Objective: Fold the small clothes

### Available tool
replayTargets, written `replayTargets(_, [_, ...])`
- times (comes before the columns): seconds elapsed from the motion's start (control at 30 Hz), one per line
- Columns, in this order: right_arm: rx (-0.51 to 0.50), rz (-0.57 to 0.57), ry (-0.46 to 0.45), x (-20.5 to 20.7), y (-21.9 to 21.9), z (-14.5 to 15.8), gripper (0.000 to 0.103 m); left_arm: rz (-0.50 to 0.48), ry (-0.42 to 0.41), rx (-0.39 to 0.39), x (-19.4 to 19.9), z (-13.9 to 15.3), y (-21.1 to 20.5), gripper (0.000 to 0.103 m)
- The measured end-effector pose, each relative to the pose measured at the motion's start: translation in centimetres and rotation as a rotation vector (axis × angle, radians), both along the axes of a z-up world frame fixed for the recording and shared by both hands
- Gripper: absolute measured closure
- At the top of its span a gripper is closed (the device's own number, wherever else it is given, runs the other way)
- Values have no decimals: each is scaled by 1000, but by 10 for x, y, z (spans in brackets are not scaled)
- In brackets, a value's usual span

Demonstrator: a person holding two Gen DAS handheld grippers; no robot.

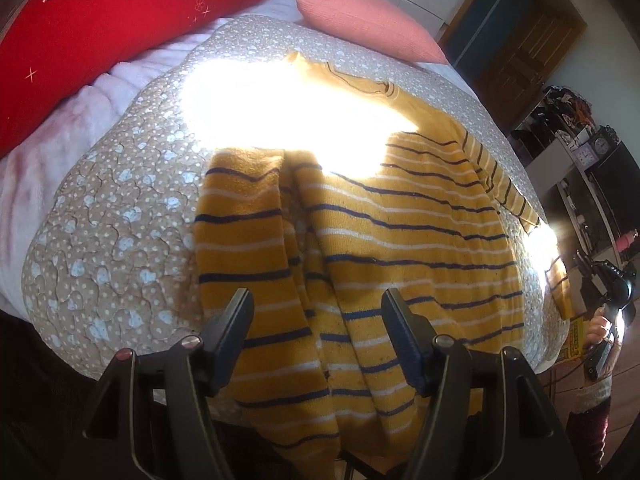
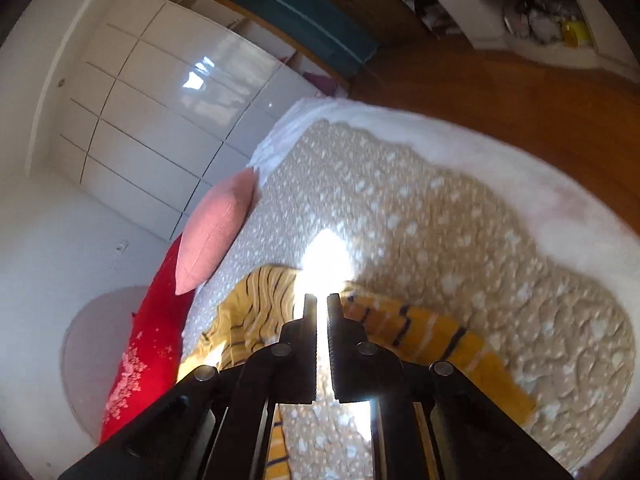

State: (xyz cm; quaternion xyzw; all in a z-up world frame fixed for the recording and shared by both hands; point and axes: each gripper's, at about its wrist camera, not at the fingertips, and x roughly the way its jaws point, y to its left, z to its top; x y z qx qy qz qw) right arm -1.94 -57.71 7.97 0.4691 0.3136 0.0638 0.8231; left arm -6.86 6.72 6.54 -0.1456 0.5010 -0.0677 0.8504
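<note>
A yellow sweater (image 1: 400,240) with navy and white stripes lies spread on the bed. One sleeve (image 1: 240,240) is folded down along its left side. A sun patch washes out its collar area. My left gripper (image 1: 318,300) is open and empty, hovering over the sweater's lower hem. In the right wrist view my right gripper (image 2: 322,300) is almost shut with a thin gap, nothing between the fingers. It hangs above the bed, with the sweater (image 2: 256,312) and a striped sleeve (image 2: 440,336) below it. The right gripper also shows in the left wrist view (image 1: 612,280), past the bed's right edge.
The bed has a beige dotted quilt (image 1: 120,220) over a white blanket (image 1: 48,152). A red pillow (image 1: 100,32) and a pink cushion (image 1: 360,16) lie at the head. Shelves with a clock (image 1: 600,144) stand to the right. White wardrobe (image 2: 160,120) and wooden floor (image 2: 500,92) surround the bed.
</note>
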Motion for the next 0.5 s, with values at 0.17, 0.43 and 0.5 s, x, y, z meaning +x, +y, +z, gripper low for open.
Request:
replayTargets(0.17, [246,-47,68,24,-4,-43,49,-14,1,-4,-2,-1,-9,38])
replayTargets(0.43, [530,-266,299,43,-24,-93,83,-14,29,-13,-6,-10,-2,37])
replayTargets(0.5, [516,-265,305,41,-25,-97,97,-5,36,-27,-7,-13,0,37])
